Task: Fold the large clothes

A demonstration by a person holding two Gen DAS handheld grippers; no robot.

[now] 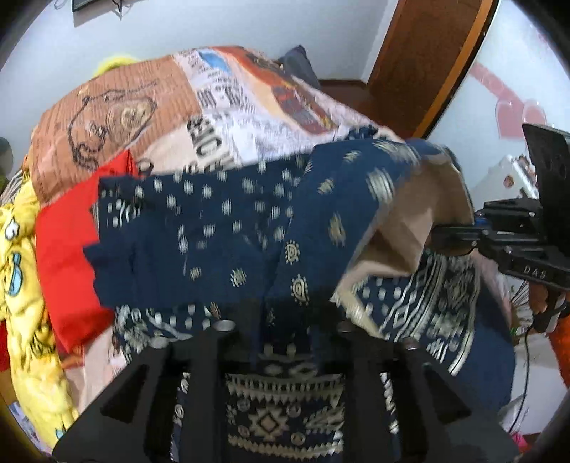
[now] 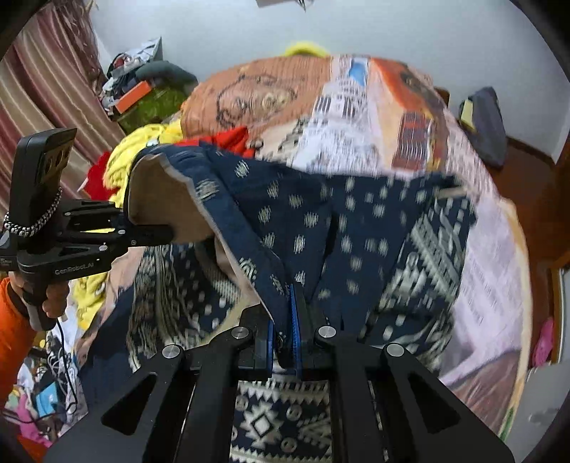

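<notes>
Right claw [image 2: 285, 342] is clamped tight on a hem of the navy cloth [image 2: 292, 220], which drapes away over the bed [image 2: 374, 117]. Left claw [image 1: 281, 320] has its jaws part open; the cloth lies between them, but whether its pads press on it I cannot tell. Beyond the cloth's far edge the printed blanket [image 1: 228, 107] lies bare. Red [image 1: 64, 242] and yellow [image 1: 21, 256] garments crowd the left side; a white wall [image 2: 392, 28] stands behind.
</notes>
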